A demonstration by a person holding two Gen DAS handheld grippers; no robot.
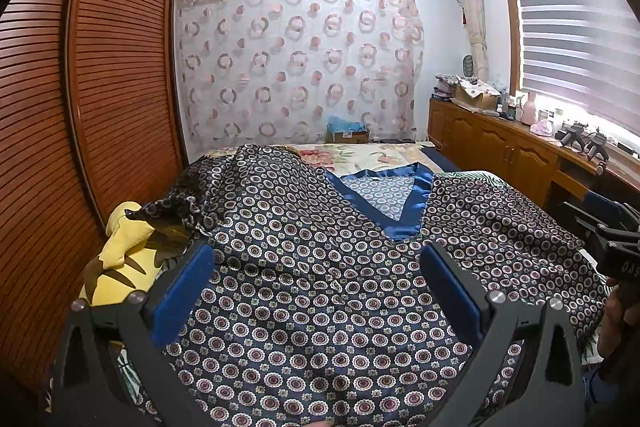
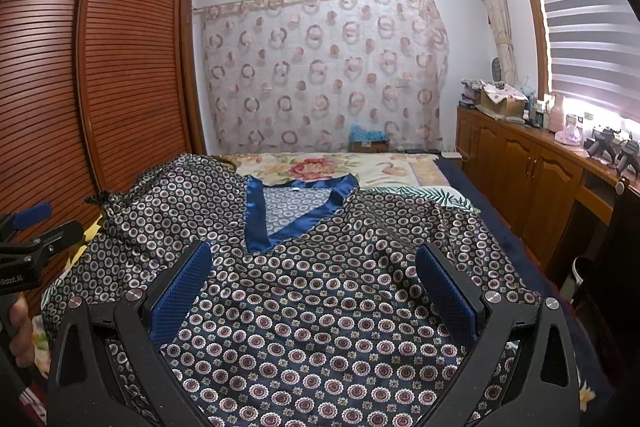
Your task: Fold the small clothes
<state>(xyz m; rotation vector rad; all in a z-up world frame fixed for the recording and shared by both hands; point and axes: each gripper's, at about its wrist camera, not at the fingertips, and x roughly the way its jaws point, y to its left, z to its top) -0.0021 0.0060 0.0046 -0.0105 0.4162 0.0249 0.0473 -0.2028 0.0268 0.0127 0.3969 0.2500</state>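
**Both grippers wide open over the spread pajama top, nothing gripped**

Satin pajama top [image 1: 320, 307] is lying flat, front up, on the bed [image 1: 372, 153]; dark blue with a ring-and-flower print, blue V-neck trim [image 1: 404, 215] pointing toward the cameras.

Left gripper [image 1: 316, 287]: jaws spread wide, blue pads [image 1: 182, 297] hanging over the chest area, holding nothing. Whether the pads are touching the fabric, cannot tell. In the left wrist view, V-neck is sitting at 12 to 1 o'clock just beyond the tips. One sleeve [image 1: 188, 203] is bunching at 10 o'clock, draping onto a yellow plush toy [image 1: 116, 259]. Louvered wardrobe [image 1: 100, 107] is crowding that side at 9 o'clock.

Right gripper [image 2: 314, 287]: also fully open, pads [image 2: 446, 295] empty above the fabric. V-neck at 11 o'clock in the right wrist view. A raised crease [image 2: 384, 243] is running at 1 o'clock. The top's edge at 3 o'clock is lying close to the bed edge [image 2: 500, 223]; wooden cabinets [image 2: 520, 167] standing beyond a narrow gap.

Free floral bedspread is showing at 12 o'clock, past the collar. Each gripper is appearing at the other view's margin, well apart.
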